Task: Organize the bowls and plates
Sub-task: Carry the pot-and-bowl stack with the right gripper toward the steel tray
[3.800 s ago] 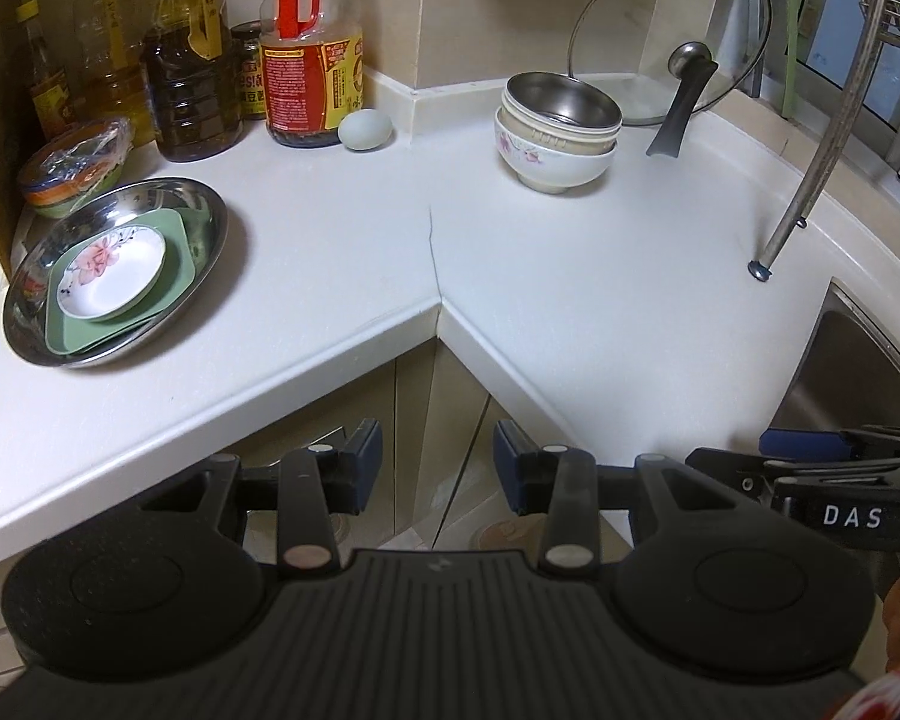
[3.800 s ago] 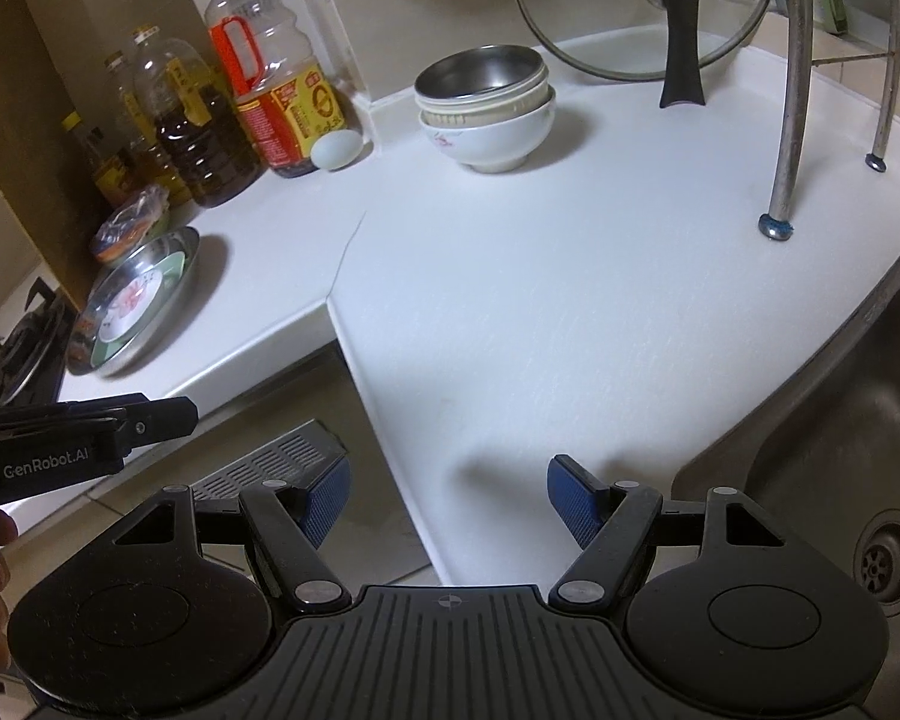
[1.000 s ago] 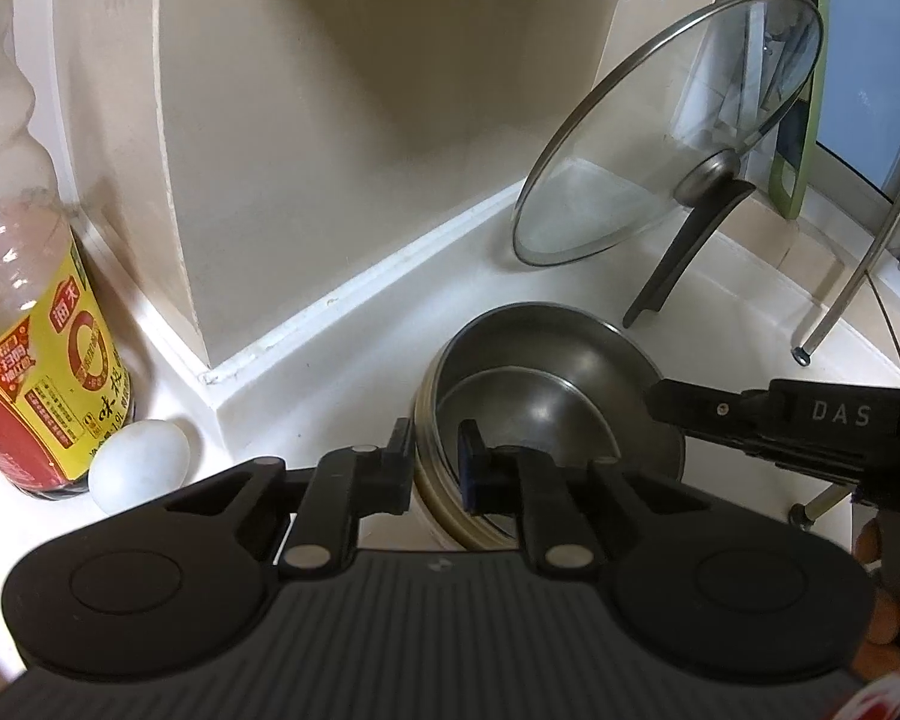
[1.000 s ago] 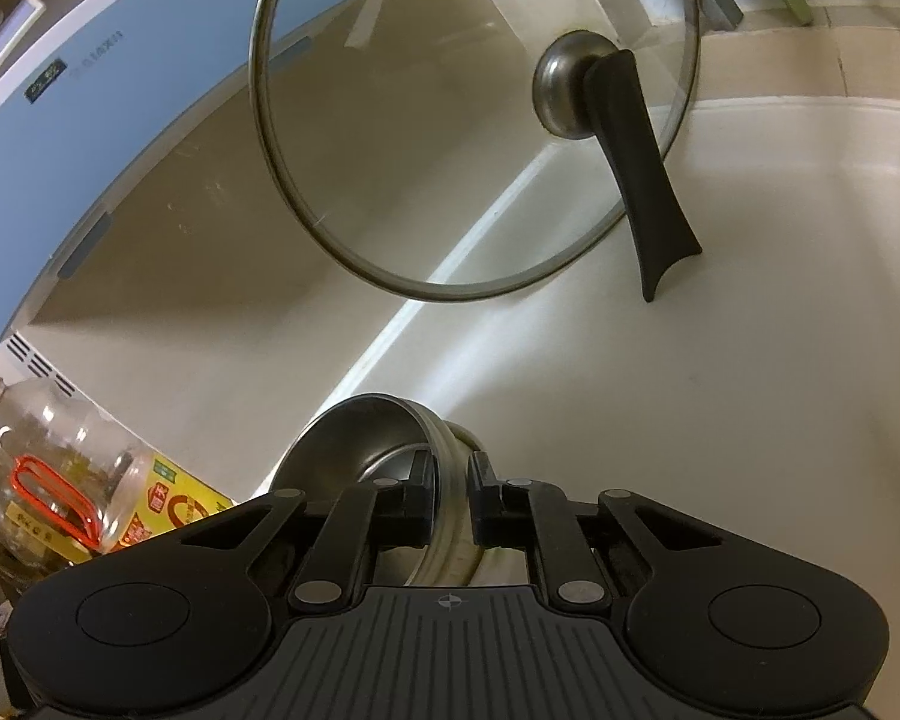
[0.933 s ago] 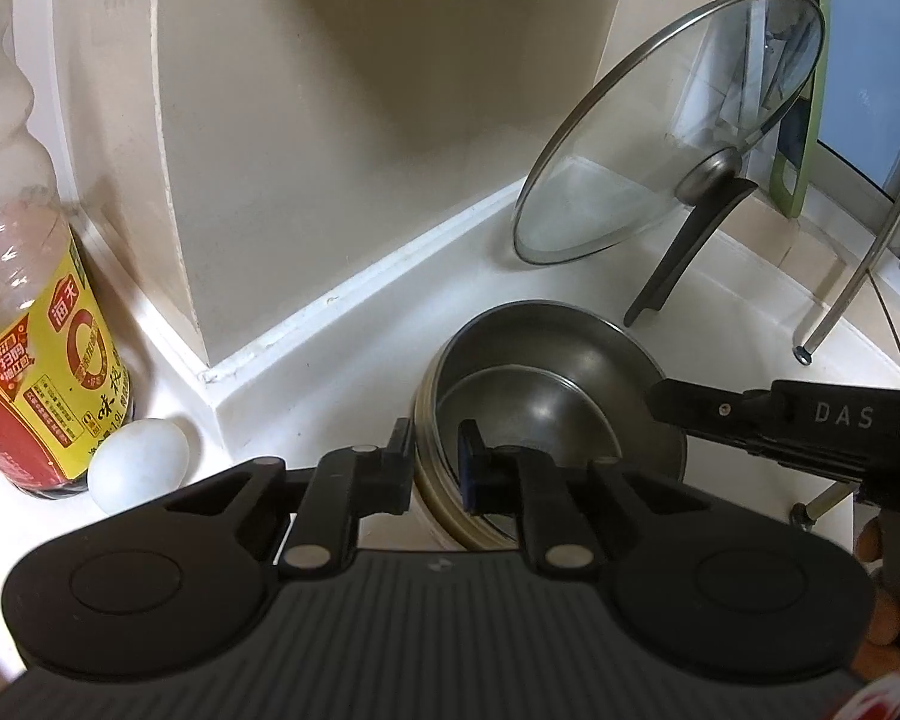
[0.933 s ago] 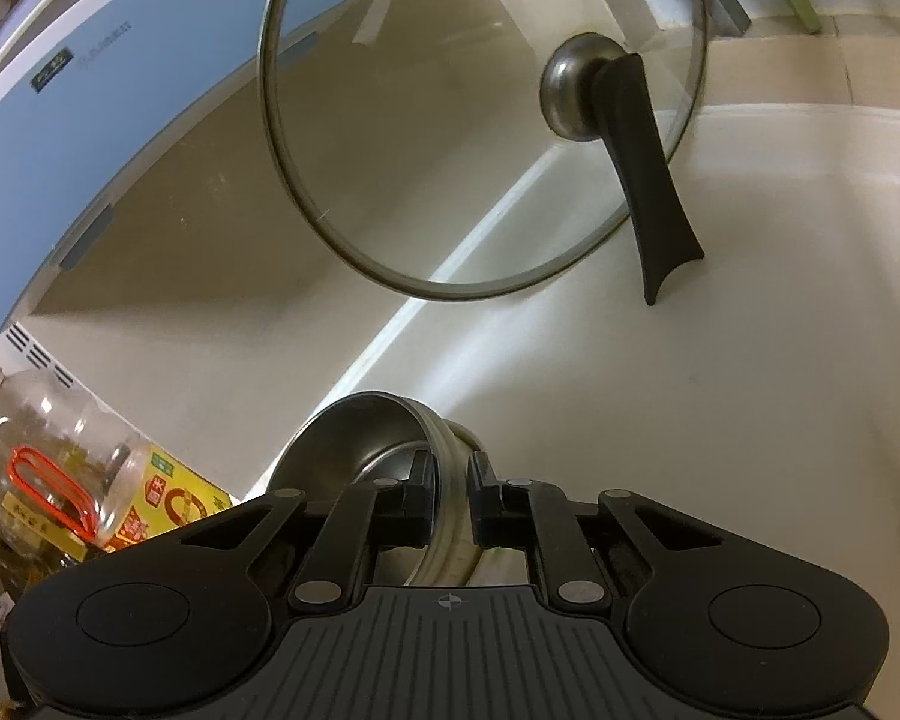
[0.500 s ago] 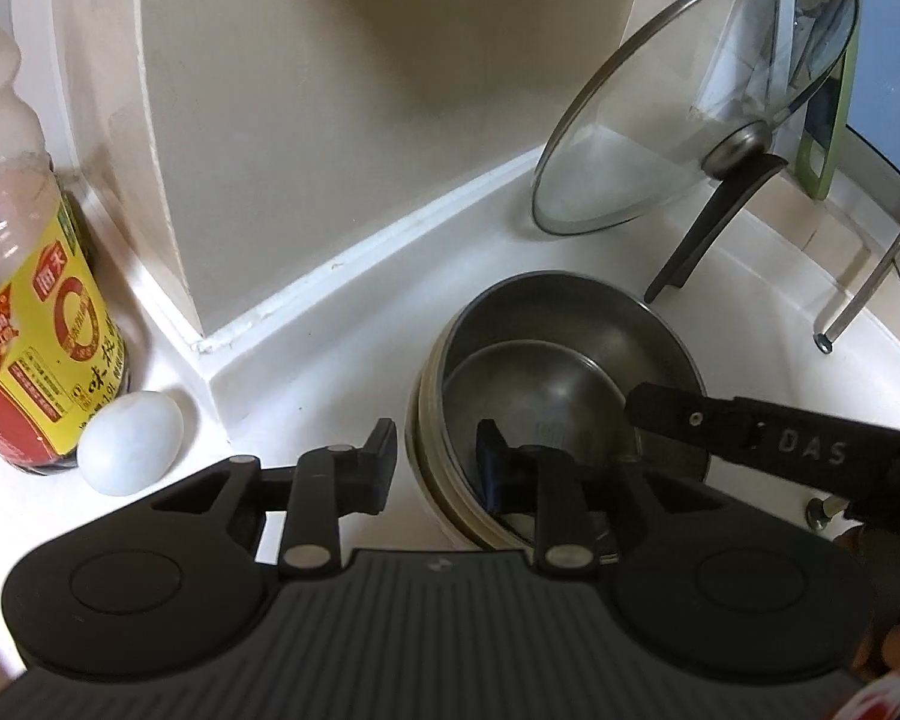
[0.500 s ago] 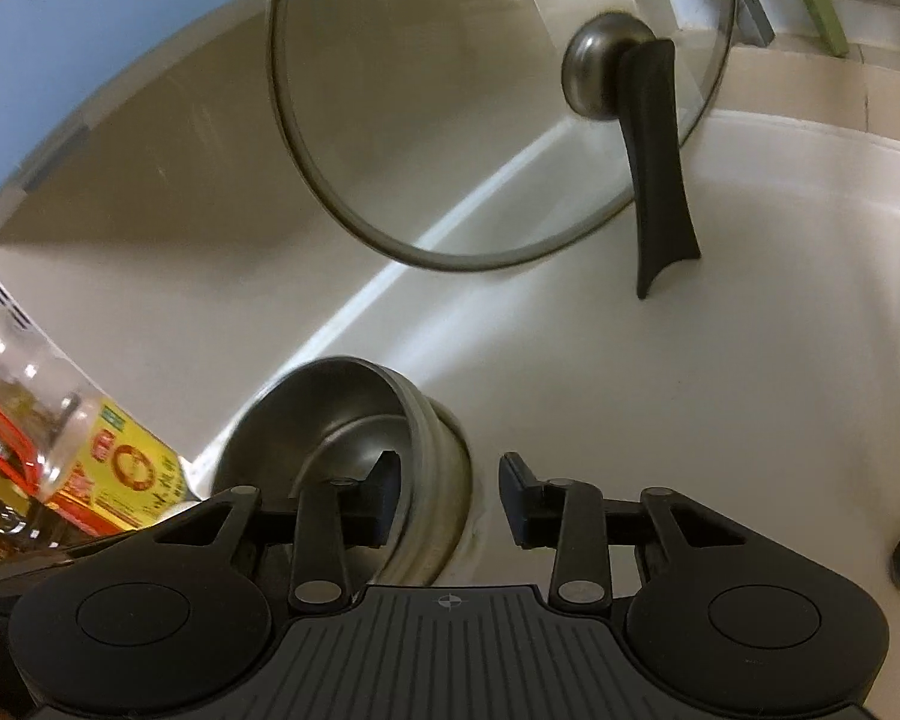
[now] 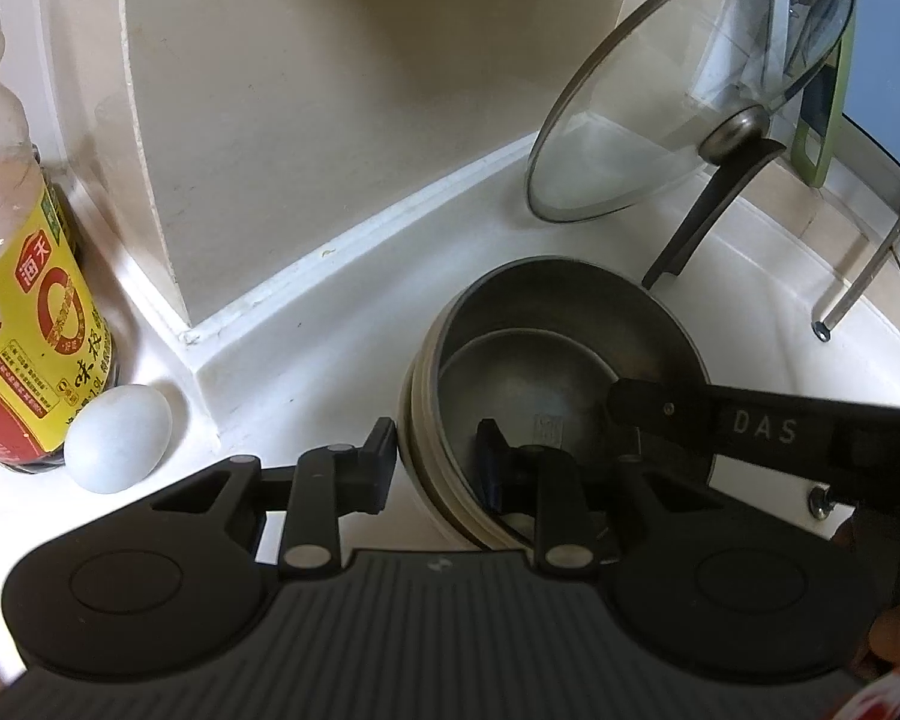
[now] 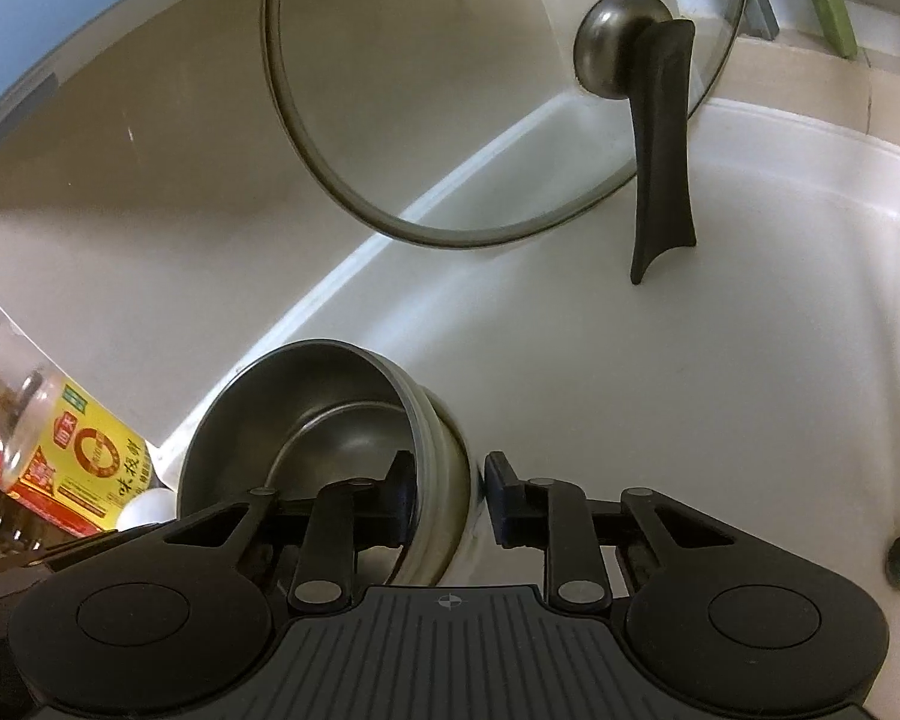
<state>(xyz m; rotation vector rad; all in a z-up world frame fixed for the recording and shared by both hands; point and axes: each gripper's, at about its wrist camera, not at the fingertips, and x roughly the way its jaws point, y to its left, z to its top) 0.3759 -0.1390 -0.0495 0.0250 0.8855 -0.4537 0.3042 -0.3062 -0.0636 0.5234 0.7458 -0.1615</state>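
Both tools (image 9: 432, 462) (image 10: 450, 495) slack astride bowl stack (image 9: 570, 372) rim; egg (image 9: 117, 447), bottle (image 9: 24, 330), lid (image 9: 678, 96) nearby.

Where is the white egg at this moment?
In the left wrist view the egg lies on the white counter at the left, right beside the yellow-labelled bottle and left of the stacked bowls.

One stack of nested bowls (image 9: 546, 372) with two steel bowls visible inside, one glass lid (image 9: 690, 90), one egg (image 9: 117, 438), one labelled bottle (image 9: 24, 312), two tools were present.
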